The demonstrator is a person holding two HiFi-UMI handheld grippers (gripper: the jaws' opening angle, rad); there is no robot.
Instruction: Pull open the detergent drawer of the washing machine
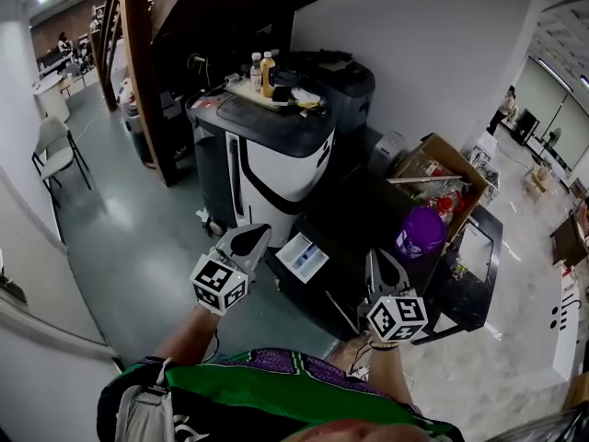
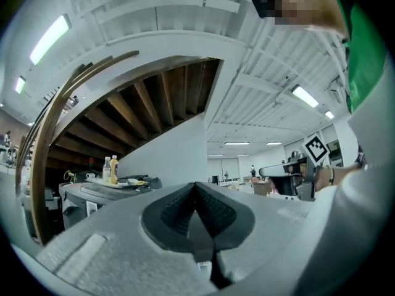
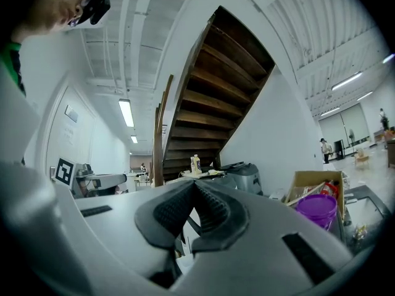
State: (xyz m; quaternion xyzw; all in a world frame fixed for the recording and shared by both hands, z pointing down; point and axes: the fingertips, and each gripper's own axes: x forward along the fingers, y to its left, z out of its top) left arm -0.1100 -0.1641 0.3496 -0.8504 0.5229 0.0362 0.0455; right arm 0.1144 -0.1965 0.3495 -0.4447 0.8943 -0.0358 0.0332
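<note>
In the head view the dark washing machine [image 1: 354,217] sits low in front of me. Its white detergent drawer [image 1: 302,256], with a blue insert, stands pulled out of the front at the upper left corner. My left gripper [image 1: 252,238] hangs just left of the drawer, apart from it, jaws shut on nothing [image 2: 196,187]. To the right of the drawer, over the machine's front, my right gripper [image 1: 386,265] is also shut and empty [image 3: 194,185]. Both gripper views look out level across the room, not at the drawer.
A purple jar [image 1: 421,231] stands on the washing machine, with an open cardboard box [image 1: 444,166] of clutter behind it. A white and black unit [image 1: 276,155] carrying a tray with bottles [image 1: 261,74] stands behind the drawer. Left is grey floor and a chair [image 1: 57,150].
</note>
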